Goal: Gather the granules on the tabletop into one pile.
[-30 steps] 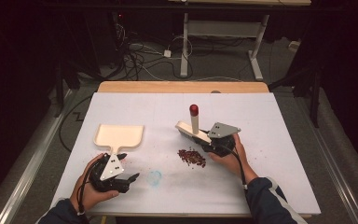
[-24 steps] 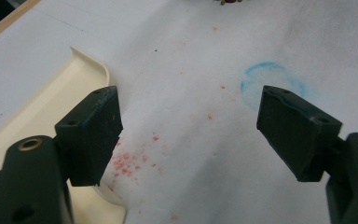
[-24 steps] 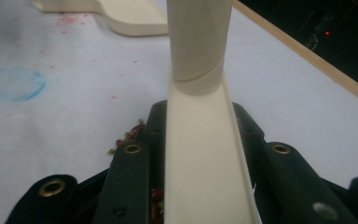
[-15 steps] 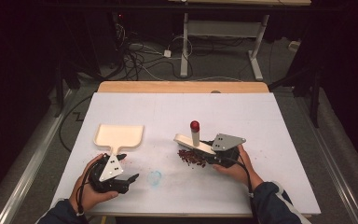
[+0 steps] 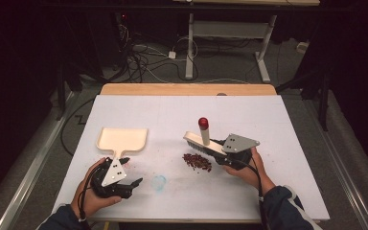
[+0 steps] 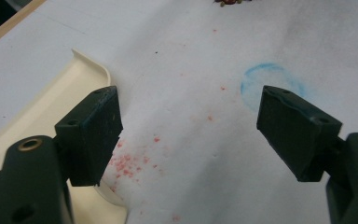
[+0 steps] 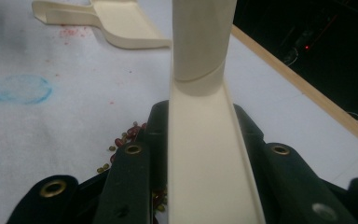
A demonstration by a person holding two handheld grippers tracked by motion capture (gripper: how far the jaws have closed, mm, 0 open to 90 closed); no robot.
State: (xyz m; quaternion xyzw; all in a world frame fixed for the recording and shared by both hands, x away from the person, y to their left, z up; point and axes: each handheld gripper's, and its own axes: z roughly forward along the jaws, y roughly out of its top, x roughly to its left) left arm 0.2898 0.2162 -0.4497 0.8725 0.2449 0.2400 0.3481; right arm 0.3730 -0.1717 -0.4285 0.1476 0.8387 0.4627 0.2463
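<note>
My right gripper is shut on the flat head of a cream hand brush, whose red-tipped handle sticks up. In the right gripper view the brush runs up between the jaws. The brush sits just behind a small pile of dark red beans, which also lie under the gripper. A cream dustpan lies at the left, handle toward me. My left gripper rests open just to the right of that handle, and the dustpan edge passes beside its left jaw.
A blue chalk circle is drawn on the white table sheet between the two grippers. Red specks dot the sheet near the dustpan handle. The wooden table edge runs along the far side, with dark floor and cables beyond.
The right gripper has brought the brush down from a raised position and a little toward me, to the table by the beans. The left gripper has stayed put.
</note>
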